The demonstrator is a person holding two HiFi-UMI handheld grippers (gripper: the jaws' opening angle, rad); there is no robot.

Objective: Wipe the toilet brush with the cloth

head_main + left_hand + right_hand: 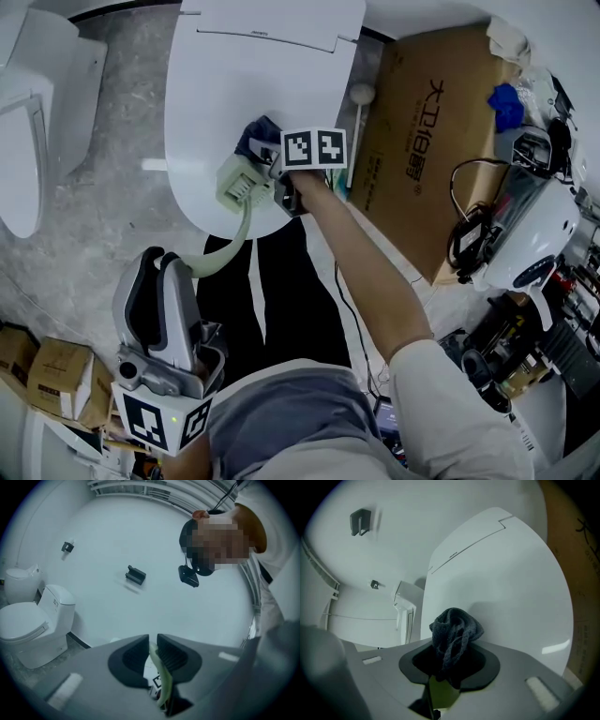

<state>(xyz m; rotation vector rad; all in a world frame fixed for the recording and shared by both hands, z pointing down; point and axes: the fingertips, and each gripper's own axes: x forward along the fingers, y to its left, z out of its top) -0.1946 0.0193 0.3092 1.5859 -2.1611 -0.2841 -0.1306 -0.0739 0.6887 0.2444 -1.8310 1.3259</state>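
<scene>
The toilet brush has a pale green head (239, 178) and a thin curved handle (225, 253). The head lies over the front of the closed white toilet lid (234, 75). My left gripper (161, 262) is shut on the handle's lower end, and the left gripper view shows the green handle (159, 677) pinched between the jaws (153, 644). My right gripper (267, 157) is shut on a dark blue cloth (256, 136) that presses against the brush head. In the right gripper view the bunched cloth (454, 630) fills the jaws (449, 667), with a bit of the green brush (443, 693) below.
A second toilet (28, 122) stands at the left. A large cardboard box (431, 141) leans at the right of the toilet, with a white round-headed stick (361, 94) beside it. Cables and a white machine (534, 234) crowd the right; small cartons (52, 375) sit lower left.
</scene>
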